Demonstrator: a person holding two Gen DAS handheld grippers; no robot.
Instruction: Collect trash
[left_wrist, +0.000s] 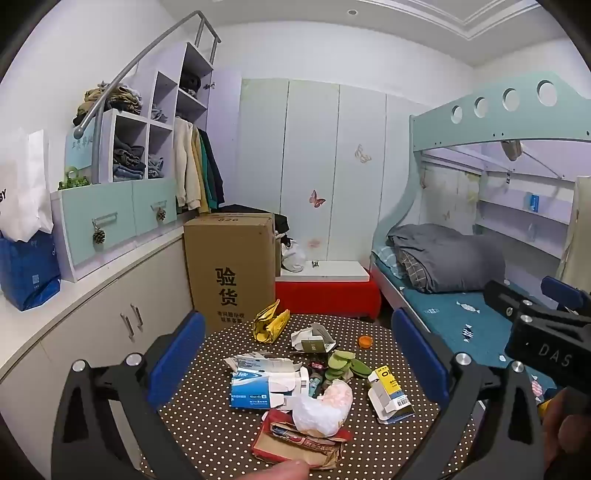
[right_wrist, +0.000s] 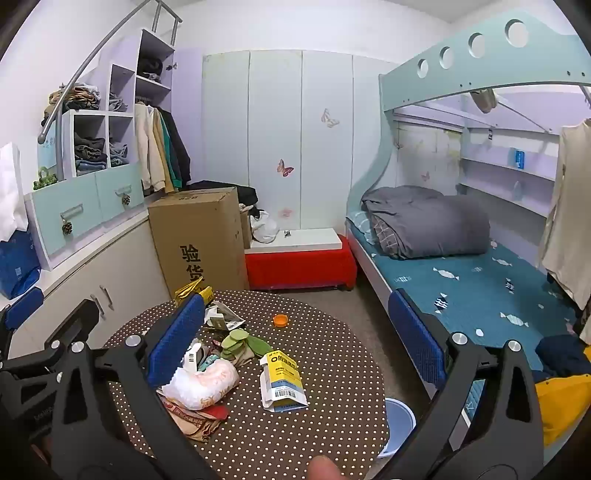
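Cardboard box (left_wrist: 231, 269) reads "验货"; right hand-held gripper (left_wrist: 546, 325) reads "DAS".

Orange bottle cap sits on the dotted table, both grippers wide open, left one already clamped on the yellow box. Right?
Not quite. The left gripper holds nothing: the left wrist view shows its jaws wide open above the trash, with the yellow box lying free on the dotted table. The orange bottle cap and open right gripper are correct.

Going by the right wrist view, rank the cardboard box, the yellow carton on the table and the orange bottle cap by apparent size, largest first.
1. cardboard box, largest even though farthest.
2. yellow carton, nearer the camera.
3. orange bottle cap, clearly smallest.
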